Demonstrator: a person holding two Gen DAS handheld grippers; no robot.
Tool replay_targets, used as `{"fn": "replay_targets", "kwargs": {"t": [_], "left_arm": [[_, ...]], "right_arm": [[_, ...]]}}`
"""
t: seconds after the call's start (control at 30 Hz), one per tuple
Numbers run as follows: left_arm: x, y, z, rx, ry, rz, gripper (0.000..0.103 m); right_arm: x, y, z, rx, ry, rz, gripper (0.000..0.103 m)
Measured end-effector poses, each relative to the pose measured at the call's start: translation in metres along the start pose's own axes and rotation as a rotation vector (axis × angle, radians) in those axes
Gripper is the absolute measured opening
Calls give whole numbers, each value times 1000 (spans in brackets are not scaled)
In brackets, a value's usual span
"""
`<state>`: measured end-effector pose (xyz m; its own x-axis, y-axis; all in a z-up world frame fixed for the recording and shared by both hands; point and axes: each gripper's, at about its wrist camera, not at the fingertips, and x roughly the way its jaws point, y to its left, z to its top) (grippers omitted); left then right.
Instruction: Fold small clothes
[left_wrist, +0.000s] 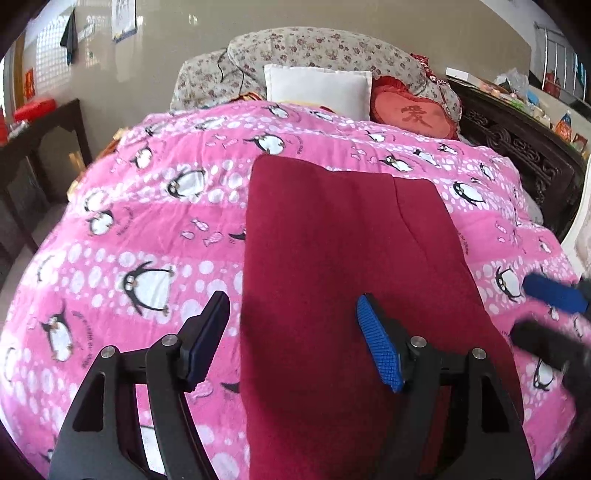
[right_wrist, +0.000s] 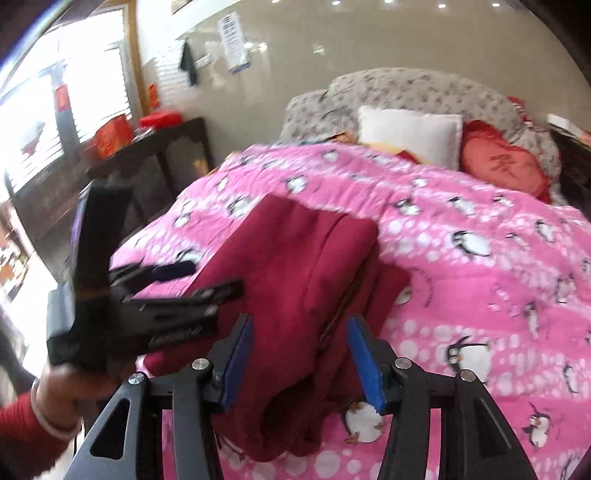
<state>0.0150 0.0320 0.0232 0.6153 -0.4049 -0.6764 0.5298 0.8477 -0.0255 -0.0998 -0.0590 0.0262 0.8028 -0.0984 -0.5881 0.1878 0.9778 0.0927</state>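
Left tongs (left_wrist: 293, 341) open | maroon garment (left_wrist: 332, 258) near end cut off

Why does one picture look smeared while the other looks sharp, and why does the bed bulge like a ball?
Right wrist view: motion blur smears the left gripper, the blanket and the overexposed window. Left wrist view: mostly sharp, with the garment crisp; only the right gripper at the edge is blurred. Both views: the fisheye lens bends the bed and darkens the corners.

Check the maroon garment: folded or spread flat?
Folded. The maroon garment lies doubled on the pink quilt, stacked layers showing at its edge.
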Motion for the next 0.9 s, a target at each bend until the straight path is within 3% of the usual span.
{"fn": "replay_targets", "kwargs": {"t": [0.13,0.3,0.43,0.73,0.9], "left_arm": [[-17,-1,-3,6,-49,18,72],[-36,1,-5,-5,-90,23,72],[-49,-1,-8,5,-122,39,72],[-48,-4,-17,18,-108,45,72],[-48,-3,-17,8,-114,67,72]], "right_arm": [[-7,2,3,27,-7,-14,51],[-14,8,-5,63,16,43,52],[-20,12,-7,57,5,11,53],[-10,11,-2,52,-31,-80,57],[0,7,2,73,-32,-87,58]]}}
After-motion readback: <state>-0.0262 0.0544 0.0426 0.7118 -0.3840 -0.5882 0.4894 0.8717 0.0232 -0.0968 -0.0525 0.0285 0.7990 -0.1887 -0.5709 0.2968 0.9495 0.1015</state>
